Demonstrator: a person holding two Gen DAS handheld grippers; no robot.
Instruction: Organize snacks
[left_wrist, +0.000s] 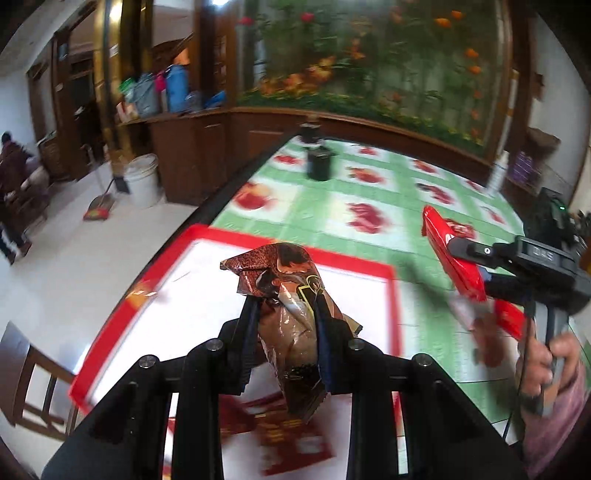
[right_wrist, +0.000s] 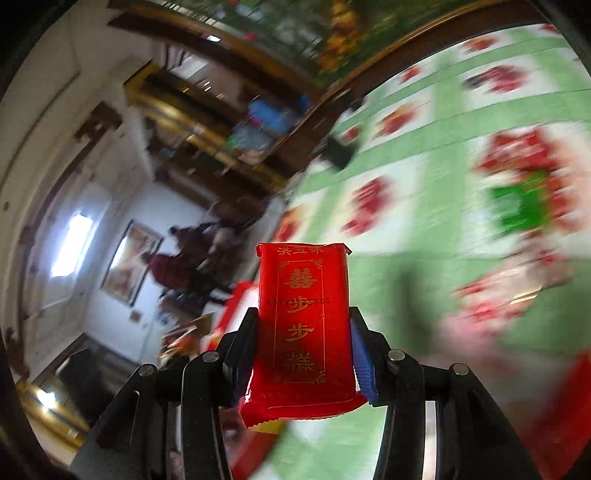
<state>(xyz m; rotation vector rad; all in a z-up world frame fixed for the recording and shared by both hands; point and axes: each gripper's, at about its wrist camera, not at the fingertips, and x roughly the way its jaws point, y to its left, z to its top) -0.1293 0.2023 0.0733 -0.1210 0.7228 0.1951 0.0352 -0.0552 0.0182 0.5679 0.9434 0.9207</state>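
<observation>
My left gripper (left_wrist: 286, 306) is shut on a crinkled brown snack packet (left_wrist: 291, 314) and holds it above a white tray with a red rim (left_wrist: 354, 264). Red snack packets (left_wrist: 291, 439) lie in the tray below it. My right gripper (right_wrist: 303, 321) is shut on a red packet with gold Chinese lettering (right_wrist: 304, 325), held upright in the air. The same red packet (left_wrist: 452, 254) shows in the left wrist view at the right, in the right gripper (left_wrist: 458, 249), above the table.
The table has a green cloth with red fruit squares (left_wrist: 369, 192). A black jar (left_wrist: 319, 162) stands at its far end. A green-and-red packet (right_wrist: 524, 206) lies blurred on the cloth. A wooden chair (left_wrist: 33, 384) is left of the table.
</observation>
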